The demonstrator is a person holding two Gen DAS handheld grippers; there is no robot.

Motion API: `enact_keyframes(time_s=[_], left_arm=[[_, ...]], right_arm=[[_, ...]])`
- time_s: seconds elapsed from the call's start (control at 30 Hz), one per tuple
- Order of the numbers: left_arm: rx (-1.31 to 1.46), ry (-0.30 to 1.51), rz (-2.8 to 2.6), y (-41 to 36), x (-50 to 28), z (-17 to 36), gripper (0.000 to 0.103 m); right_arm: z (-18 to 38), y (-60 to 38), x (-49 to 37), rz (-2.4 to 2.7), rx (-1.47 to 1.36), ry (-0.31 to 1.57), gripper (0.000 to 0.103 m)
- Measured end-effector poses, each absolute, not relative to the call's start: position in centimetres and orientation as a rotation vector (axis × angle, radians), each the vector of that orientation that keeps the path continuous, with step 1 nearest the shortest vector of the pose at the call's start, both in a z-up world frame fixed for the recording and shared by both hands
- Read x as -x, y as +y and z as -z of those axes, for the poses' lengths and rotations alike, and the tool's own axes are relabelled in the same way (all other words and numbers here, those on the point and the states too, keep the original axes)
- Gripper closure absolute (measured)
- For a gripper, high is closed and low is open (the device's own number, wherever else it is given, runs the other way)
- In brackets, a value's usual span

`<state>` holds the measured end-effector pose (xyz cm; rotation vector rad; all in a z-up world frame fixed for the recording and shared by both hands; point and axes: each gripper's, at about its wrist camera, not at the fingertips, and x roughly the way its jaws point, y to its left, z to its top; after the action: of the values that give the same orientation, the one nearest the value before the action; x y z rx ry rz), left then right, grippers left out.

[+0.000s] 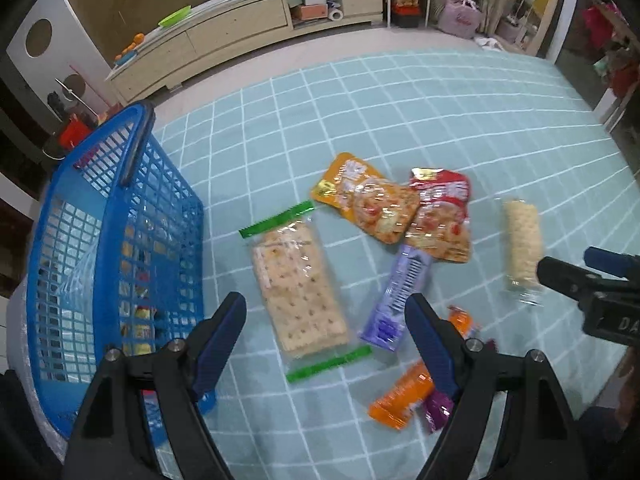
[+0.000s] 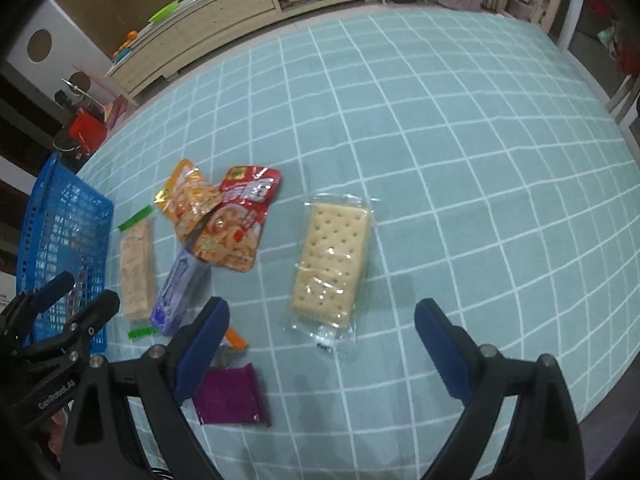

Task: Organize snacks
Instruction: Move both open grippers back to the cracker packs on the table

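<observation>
My left gripper is open and empty, hovering over a cracker pack with green ends. A blue basket with several snacks inside stands to its left. My right gripper is open and empty, just in front of a clear cracker pack, which also shows in the left wrist view. Between them lie an orange pouch, a red pouch, a purple bar, an orange packet and a purple packet.
The snacks lie on a light green checked cloth over a table. The table's right edge curves down the right side. A long wooden cabinet stands beyond the far edge. The basket also shows in the right wrist view.
</observation>
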<state>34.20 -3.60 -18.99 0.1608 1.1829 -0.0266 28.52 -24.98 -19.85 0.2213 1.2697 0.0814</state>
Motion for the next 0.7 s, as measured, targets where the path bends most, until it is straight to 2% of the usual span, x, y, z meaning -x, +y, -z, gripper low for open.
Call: enact_keyframes(time_s=[0.7], left_arm=[[-0.031, 1.257, -0.037, 0.4, -38.5, 24.8, 0.023]], right_arm=[[21.1, -26.3, -29.6, -0.085, -0.171, 1.256, 0.007]])
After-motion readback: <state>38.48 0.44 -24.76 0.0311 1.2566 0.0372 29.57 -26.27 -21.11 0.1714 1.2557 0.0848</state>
